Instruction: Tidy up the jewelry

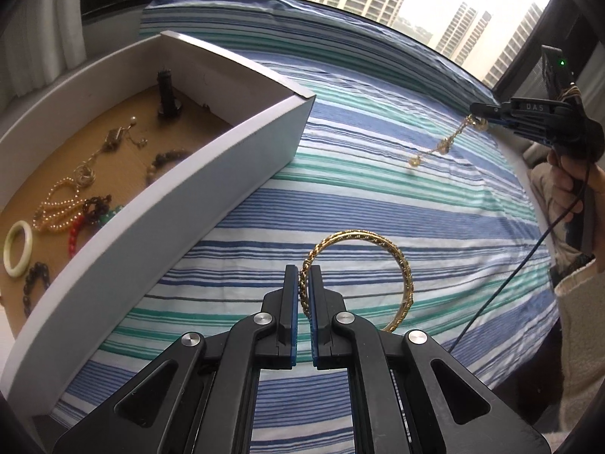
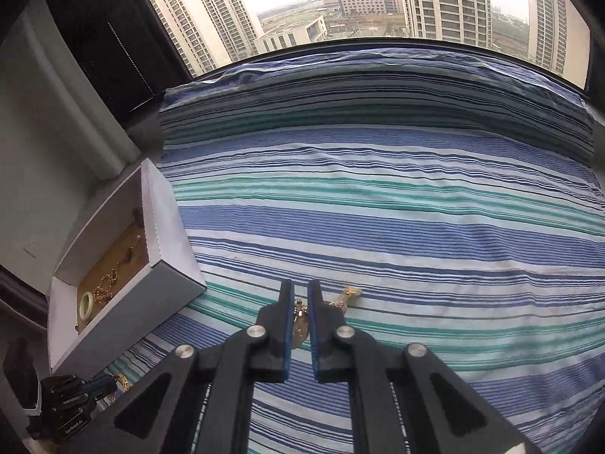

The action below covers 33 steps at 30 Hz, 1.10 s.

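While towers are showing through the window [image 2: 340, 3], I'm clamping a gold bangle [image 1: 393, 257] in the left gripper [image 1: 303, 283] and a gold chain [image 1: 435, 149] in the right gripper [image 2: 300, 302] over the blue-and-green striped sheet [image 2: 416, 208].

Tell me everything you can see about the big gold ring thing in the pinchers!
The gold bangle is a round, open hoop of shiny yellow metal with a twisted, rope-like pattern; it looks like two thin rings side by side. It stands tilted up on edge above the striped bedsheet, not lying flat. The left gripper is shut on its left side, its blue pads pinching the rim. The hoop's lowest part is hidden behind the gripper's black frame. The white box of jewelry sits off to its left, not touching it.
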Each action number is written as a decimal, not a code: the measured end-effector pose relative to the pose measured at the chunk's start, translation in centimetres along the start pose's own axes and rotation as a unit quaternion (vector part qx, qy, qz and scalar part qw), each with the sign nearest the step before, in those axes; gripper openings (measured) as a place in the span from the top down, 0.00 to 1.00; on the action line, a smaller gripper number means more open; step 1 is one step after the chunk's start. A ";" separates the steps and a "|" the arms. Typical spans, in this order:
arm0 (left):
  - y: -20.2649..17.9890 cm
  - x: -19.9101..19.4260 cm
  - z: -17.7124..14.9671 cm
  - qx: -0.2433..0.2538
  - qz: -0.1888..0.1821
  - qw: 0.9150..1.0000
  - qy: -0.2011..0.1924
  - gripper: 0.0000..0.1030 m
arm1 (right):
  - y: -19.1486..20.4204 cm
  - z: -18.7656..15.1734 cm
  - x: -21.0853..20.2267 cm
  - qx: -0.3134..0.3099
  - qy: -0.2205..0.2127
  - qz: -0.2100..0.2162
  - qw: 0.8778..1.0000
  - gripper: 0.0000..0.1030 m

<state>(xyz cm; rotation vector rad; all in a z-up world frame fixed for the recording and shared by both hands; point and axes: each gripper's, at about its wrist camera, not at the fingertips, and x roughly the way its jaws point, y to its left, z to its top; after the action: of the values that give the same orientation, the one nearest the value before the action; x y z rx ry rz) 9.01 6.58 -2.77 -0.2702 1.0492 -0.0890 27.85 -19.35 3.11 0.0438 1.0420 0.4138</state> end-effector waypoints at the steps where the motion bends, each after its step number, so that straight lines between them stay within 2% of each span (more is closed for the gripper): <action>1: 0.3 -0.3 0.0 -0.003 -0.002 1.000 0.000 0.97 | 0.5 -0.1 -0.8 -0.007 -0.004 0.005 1.000 0.93; 4: 1.0 -1.6 -0.1 -0.013 -0.006 1.000 -0.001 0.97 | 2.6 -0.1 -3.1 -0.027 -0.020 0.020 0.999 0.94; 6: 1.7 -2.7 -0.1 -0.020 -0.009 1.000 -0.004 0.97 | 4.3 0.2 -4.7 -0.041 -0.032 0.035 0.998 1.00; 8: 2.4 -4.2 0.1 -0.027 -0.011 1.000 -0.009 0.97 | 6.2 0.6 -6.3 -0.057 -0.044 0.051 0.996 1.00; 13: 4.5 -7.5 0.0 -0.033 0.016 0.999 -0.033 0.97 | 10.6 1.4 -7.8 -0.103 -0.050 0.069 0.991 1.00; 15: 5.3 -8.2 -0.2 -0.038 0.023 0.998 -0.038 0.97 | 11.3 0.8 -6.6 -0.113 -0.027 0.063 0.991 0.98; 17: 6.1 -8.4 -0.6 -0.045 0.026 0.998 -0.040 0.97 | 11.4 -0.4 -4.5 -0.118 0.009 0.057 0.991 0.90; 18: 6.5 -8.3 -0.8 -0.050 0.025 0.998 -0.038 0.97 | 11.1 -1.3 -3.2 -0.115 0.029 0.056 0.991 0.73; 19: 6.9 -8.2 -0.9 -0.055 0.025 0.998 -0.036 0.97 | 10.6 -2.3 -1.9 -0.107 0.047 0.054 0.992 0.63; 23: 7.9 -6.9 -1.7 -0.073 0.019 0.997 -0.022 0.97 | 7.5 -6.8 4.2 -0.074 0.120 0.033 0.990 0.63; 26: 8.0 -6.2 -2.2 -0.078 0.015 0.997 -0.013 0.97 | 5.4 -9.2 8.2 -0.064 0.153 0.005 0.986 0.63; 29: 7.9 -5.7 -2.4 -0.080 0.013 0.997 -0.009 0.97 | 4.9 -10.4 10.5 -0.064 0.153 0.002 0.986 0.63; 33: 7.9 -5.5 -2.5 -0.082 0.015 0.997 -0.007 0.97 | 6.0 -11.7 12.0 -0.096 0.159 -0.005 0.983 0.64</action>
<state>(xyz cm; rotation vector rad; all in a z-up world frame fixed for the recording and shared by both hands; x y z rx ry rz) 3.68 14.88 -1.41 -0.4023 1.0473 0.0266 21.36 -11.45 -11.42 -0.2056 1.3104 0.5214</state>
